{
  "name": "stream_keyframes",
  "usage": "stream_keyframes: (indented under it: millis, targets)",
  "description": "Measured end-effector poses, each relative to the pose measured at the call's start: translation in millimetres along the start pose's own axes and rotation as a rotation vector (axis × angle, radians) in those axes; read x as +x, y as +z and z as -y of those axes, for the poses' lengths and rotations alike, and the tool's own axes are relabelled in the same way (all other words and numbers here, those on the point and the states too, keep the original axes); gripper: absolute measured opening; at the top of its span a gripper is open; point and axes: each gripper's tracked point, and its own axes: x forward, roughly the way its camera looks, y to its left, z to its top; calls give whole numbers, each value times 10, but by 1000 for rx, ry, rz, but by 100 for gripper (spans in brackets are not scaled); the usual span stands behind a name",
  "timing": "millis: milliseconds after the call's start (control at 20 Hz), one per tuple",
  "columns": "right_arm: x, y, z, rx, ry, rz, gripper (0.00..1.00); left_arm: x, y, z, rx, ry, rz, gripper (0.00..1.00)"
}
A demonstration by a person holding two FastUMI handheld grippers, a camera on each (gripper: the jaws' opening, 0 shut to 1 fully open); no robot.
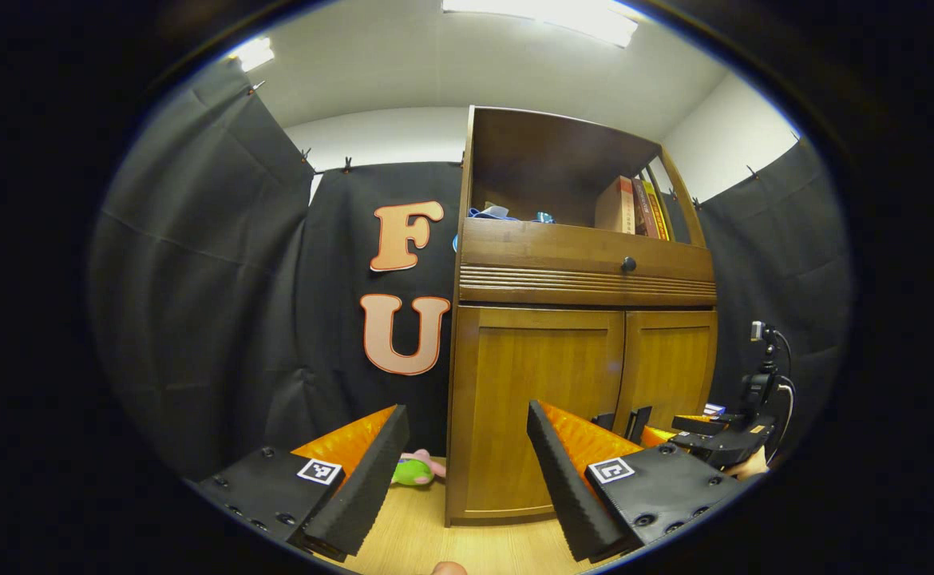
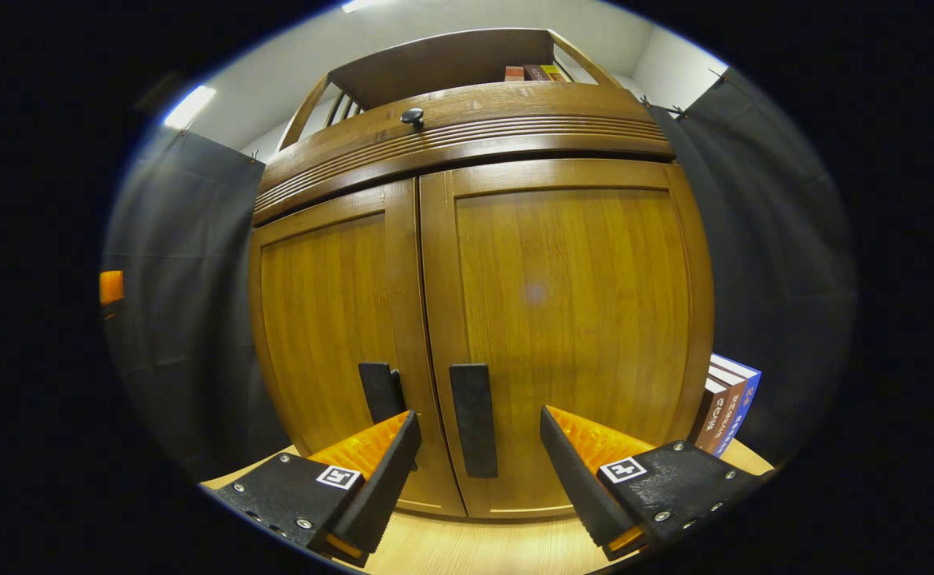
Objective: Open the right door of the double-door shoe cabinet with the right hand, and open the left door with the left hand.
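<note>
The wooden shoe cabinet [image 2: 475, 128] stands on a light wood floor with both doors closed. In the right gripper view, the right door [image 2: 571, 319] carries a dark vertical handle [image 2: 473, 419] and the left door [image 2: 327, 319] a second dark handle [image 2: 379, 391]. My right gripper [image 2: 479, 471] is open, close in front of the doors, with the right door's handle between its fingers but apart from them. In the left gripper view, my left gripper [image 1: 467, 471] is open, farther back, facing the cabinet's left corner and left door [image 1: 547, 399]. The right gripper [image 1: 714, 439] appears low at the right there.
A drawer with a round black knob [image 1: 628, 263] sits above the doors, and an open shelf holds books [image 1: 631, 206]. A green and pink toy [image 1: 415, 469] lies on the floor left of the cabinet. Books [image 2: 726, 403] stand right of it. Black cloth surrounds the booth.
</note>
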Motion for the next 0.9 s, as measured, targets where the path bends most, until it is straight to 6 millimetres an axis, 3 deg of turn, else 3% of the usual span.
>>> stream_keyframes:
  millis: [50,100,150,200,250,300,350,400,450,700,750,850,900]
  targets:
    - [53,-37,11,-6,-10,-5,100,12,-3,-19,5,7,4,99]
    - [119,-89,30,-11,-18,-12,94,20,-6,-46,9,13,5,99]
    - [182,-138,32,-16,-20,-19,100,20,-26,-67,8,17,4,99]
    - [240,-172,21,-22,-23,-24,100,26,-45,-78,5,15,0,94]
    - [291,-202,10,-27,-25,-28,92,59,-72,-80,1,12,-4,94]
    - [328,-235,3,-35,-28,-33,91,79,-87,-97,-1,13,-8,94]
    - [363,-278,2,-41,-32,-40,99,101,-104,-121,-1,15,-10,94]
    - [403,-300,-3,-42,-32,-45,72,118,-120,-136,-1,17,-14,94]
    - [428,-325,-25,-40,-25,-49,79,129,-149,-147,0,19,-17,94]
    - [529,-385,-64,-31,-17,-61,65,190,-193,-229,16,34,-16,98]
    - [548,-397,-55,-31,-19,-63,60,196,-209,-242,12,35,-19,99]
    - [574,-410,-15,-34,-36,-61,40,196,-236,-278,8,38,-26,94]
    - [565,-407,13,-34,-45,-58,58,195,-240,-304,9,43,-27,96]
